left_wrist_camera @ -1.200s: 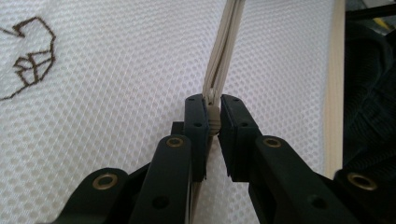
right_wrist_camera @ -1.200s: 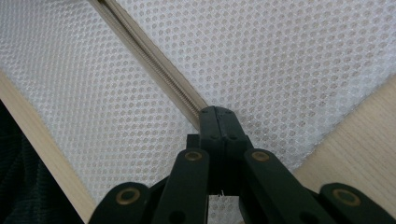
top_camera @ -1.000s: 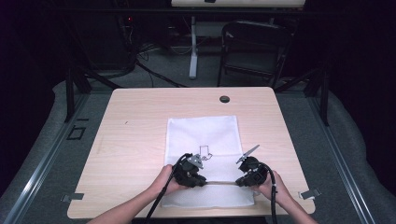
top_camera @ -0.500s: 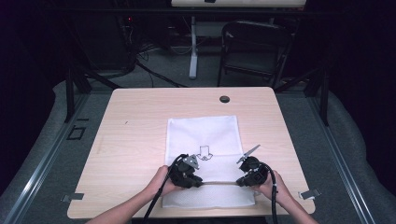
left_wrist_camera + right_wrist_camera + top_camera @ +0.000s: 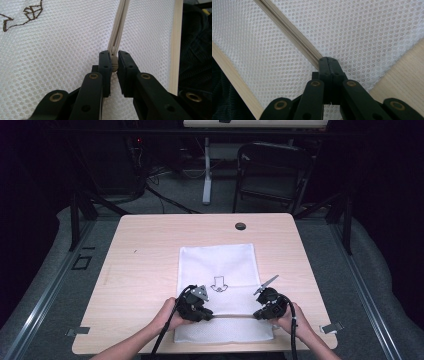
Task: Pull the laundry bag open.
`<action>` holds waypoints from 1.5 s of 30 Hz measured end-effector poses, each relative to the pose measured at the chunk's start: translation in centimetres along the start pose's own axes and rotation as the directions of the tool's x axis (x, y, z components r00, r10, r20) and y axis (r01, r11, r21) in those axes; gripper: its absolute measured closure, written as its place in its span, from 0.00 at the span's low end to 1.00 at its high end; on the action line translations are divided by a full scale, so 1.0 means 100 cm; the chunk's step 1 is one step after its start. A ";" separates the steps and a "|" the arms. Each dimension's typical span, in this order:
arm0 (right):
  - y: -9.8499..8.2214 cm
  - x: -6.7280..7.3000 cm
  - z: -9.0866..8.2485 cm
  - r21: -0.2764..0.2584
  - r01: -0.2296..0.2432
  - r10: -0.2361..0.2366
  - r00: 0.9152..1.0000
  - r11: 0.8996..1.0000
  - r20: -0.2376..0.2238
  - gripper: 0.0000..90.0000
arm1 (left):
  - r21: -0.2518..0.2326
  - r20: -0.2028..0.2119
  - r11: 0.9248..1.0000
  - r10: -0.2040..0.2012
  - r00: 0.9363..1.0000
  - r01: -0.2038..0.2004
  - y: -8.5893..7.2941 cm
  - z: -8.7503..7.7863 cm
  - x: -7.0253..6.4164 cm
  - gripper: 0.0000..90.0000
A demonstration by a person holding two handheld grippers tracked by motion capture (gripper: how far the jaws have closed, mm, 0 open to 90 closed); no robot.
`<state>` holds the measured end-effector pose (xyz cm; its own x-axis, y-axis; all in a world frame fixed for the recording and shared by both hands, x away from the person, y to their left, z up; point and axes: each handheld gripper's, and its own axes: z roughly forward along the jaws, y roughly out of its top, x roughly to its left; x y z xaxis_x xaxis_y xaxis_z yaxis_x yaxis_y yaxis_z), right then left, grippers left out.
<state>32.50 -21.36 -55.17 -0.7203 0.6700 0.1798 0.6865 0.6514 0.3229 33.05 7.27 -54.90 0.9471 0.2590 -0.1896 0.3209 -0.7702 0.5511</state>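
Zipper pull point(image 5: 114, 65) between left jaws shows in left gripper view.

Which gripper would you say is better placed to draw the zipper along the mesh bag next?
Left, probably: the left gripper is shut on the zipper pull, while the right gripper pinches the zipper at the mesh bag's other end, anchoring it.

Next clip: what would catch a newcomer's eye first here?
A white mesh bag with a small dark drawing lies on the near half of the wooden table. Both grippers, left and right, pinch its beige zipper, one at each end.
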 end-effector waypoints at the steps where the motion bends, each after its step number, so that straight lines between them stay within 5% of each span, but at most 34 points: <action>1: 0.000 0.000 0.000 -0.006 -0.004 0.004 1.000 1.000 0.000 1.00 | -0.005 0.003 1.000 0.000 1.000 0.000 -0.001 0.000 0.000 0.91; 45: -0.001 0.000 0.000 -0.006 -0.006 0.007 1.000 1.000 0.016 1.00 | -0.037 -0.016 0.998 -0.053 0.998 0.053 -0.035 -0.032 0.005 0.91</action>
<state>32.40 -21.45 -55.18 -0.7141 0.6799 0.1668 0.6905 0.6449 0.3276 32.46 11.92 -54.35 0.9286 0.3089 -0.2058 0.3703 -0.7332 0.5704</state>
